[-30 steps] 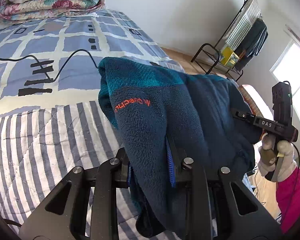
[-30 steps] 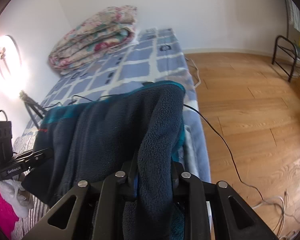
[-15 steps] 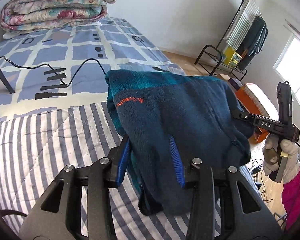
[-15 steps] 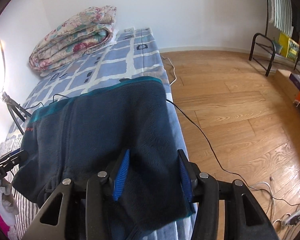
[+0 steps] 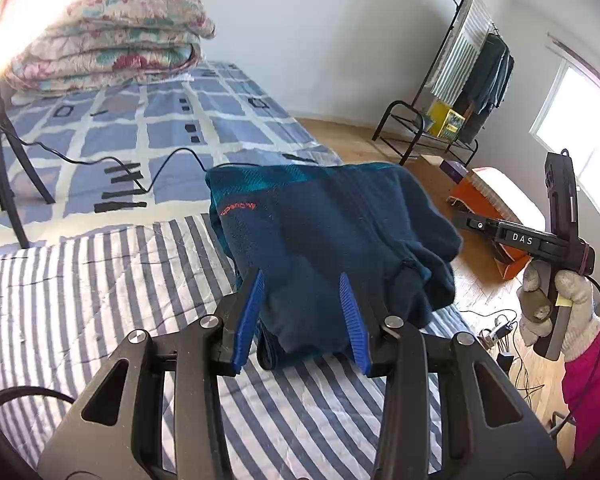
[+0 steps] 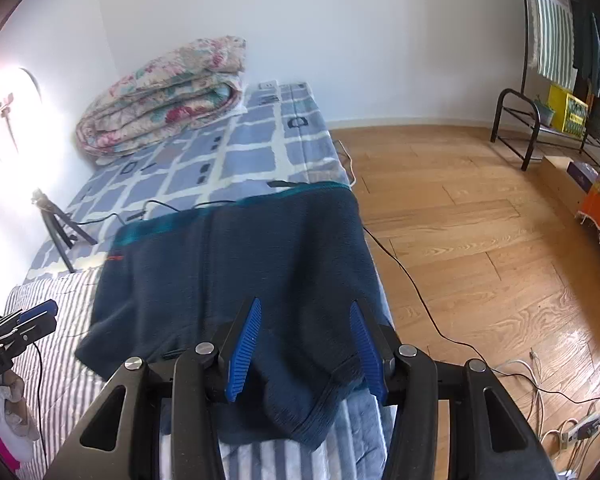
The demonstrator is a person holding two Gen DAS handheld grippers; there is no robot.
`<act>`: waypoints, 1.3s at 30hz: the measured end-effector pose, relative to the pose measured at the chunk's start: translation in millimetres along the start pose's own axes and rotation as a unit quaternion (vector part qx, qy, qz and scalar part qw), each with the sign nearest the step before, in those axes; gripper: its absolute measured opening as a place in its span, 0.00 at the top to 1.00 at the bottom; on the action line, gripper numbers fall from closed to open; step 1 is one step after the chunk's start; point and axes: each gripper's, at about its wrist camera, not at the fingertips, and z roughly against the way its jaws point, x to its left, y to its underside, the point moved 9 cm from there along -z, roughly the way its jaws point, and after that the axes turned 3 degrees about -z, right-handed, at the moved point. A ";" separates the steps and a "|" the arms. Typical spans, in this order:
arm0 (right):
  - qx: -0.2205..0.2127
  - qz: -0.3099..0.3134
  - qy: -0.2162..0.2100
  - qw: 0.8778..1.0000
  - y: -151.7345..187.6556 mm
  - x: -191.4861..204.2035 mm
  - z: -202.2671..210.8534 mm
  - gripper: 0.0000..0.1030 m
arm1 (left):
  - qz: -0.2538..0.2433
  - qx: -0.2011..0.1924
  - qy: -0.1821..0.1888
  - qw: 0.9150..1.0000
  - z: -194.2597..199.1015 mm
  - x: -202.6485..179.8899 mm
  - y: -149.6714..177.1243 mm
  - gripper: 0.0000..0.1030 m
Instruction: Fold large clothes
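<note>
A dark navy fleece jacket (image 5: pixel 332 236) with a teal band and orange lettering lies folded on the striped quilt (image 5: pixel 100 280) of the bed. It also shows in the right wrist view (image 6: pixel 236 264), flat with a cuff hanging near the bed's edge. My left gripper (image 5: pixel 300 312) is open, its blue pads either side of the jacket's near edge, not clamping it. My right gripper (image 6: pixel 304 344) is open just behind the jacket's near hem. The right gripper also appears in the left wrist view (image 5: pixel 472 222), and the left one in the right wrist view (image 6: pixel 40 312).
A folded floral duvet (image 5: pixel 108 56) sits at the bed's head on a blue checked sheet (image 6: pixel 252 152). A tripod (image 5: pixel 4 168) and black cable (image 5: pixel 100 160) lie on the bed. A clothes rack (image 5: pixel 460 92) and orange box (image 5: pixel 484 208) stand on the wooden floor (image 6: pixel 460 220).
Both grippers were shut on the jacket and held it up; they have opened and drawn back. The jacket now lies folded on the bed.
</note>
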 end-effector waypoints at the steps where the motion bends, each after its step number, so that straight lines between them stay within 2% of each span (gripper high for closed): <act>1: -0.002 0.002 0.000 1.000 0.5 3.7 4.5 0.52 | -0.001 -0.004 -0.001 1.000 7.3 -2.0 -0.4 0.62; 10: -0.033 0.020 -0.022 0.999 7.9 44.8 72.0 0.52 | -0.026 -0.039 -0.015 0.999 93.8 -26.3 1.7 0.62; 19: -0.066 0.039 -0.053 0.996 30.1 99.4 178.4 0.52 | -0.049 -0.068 -0.029 0.996 208.6 -60.4 17.6 0.62; 25: -0.086 0.053 -0.056 0.993 56.4 133.3 249.3 0.52 | -0.061 -0.085 -0.041 0.994 285.2 -79.4 46.1 0.59; 29: -0.098 0.062 -0.052 0.992 85.0 155.8 295.6 0.47 | -0.063 -0.094 -0.046 0.993 332.1 -87.2 71.9 0.55; 31: -0.102 0.071 -0.041 0.991 101.4 164.3 311.9 0.43 | -0.067 -0.098 -0.053 0.992 353.1 -91.0 88.2 0.47; 33: -0.110 0.074 -0.038 0.990 119.2 174.4 329.1 0.33 | -0.072 -0.102 -0.061 0.990 372.8 -94.9 105.1 0.44; 37: -0.123 0.091 -0.013 0.988 152.8 191.5 349.6 0.27 | -0.066 -0.103 -0.070 0.990 395.0 -96.7 133.1 0.37; 39: -0.121 0.085 -0.015 0.989 167.2 196.2 353.6 0.24 | -0.068 -0.099 -0.078 0.990 403.5 -97.9 146.7 0.33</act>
